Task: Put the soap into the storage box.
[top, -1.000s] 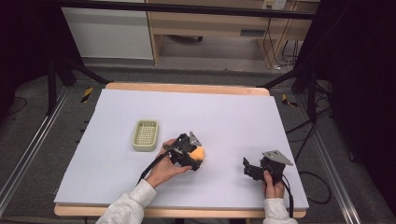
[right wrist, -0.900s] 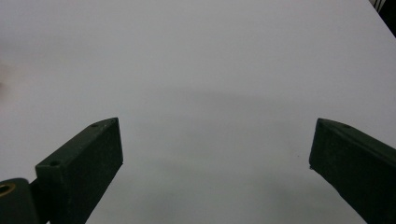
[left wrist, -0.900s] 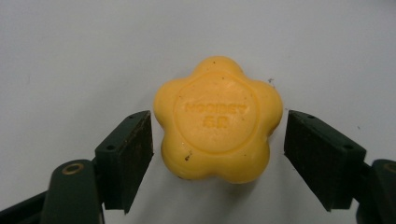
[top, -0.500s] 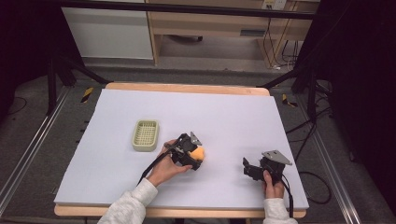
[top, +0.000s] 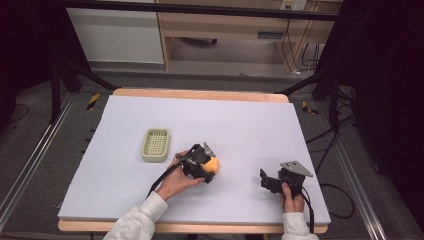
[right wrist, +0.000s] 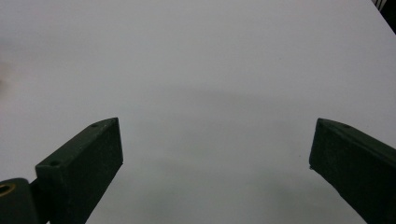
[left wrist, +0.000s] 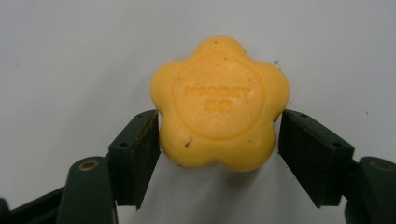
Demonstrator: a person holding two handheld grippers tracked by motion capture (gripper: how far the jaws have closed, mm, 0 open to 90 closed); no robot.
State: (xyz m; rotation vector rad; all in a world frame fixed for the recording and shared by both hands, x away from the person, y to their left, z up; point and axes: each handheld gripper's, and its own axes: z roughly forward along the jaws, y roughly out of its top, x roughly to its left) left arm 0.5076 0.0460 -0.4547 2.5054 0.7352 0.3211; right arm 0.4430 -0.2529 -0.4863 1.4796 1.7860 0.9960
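Near the middle of the high view, on the pale sheet covering the table [top: 240,120], the person's left hand [top: 175,182] holds the left gripper [top: 209,169] around a yellow flower-shaped soap [top: 212,164]. Seen along that gripper's own jaws, the soap [left wrist: 219,103] lies flat with raised lettering on its face; the jaws stand on either side of it, the left one touching its edge, the right one at or just off its edge, so I cannot tell whether they grip it. Left of it, slightly higher in the frame, sits a pale green basket [top: 155,145], apart from the gripper. Lower right, the right gripper [top: 268,181] rests in the right hand [top: 292,199], its jaws wide apart over bare sheet.
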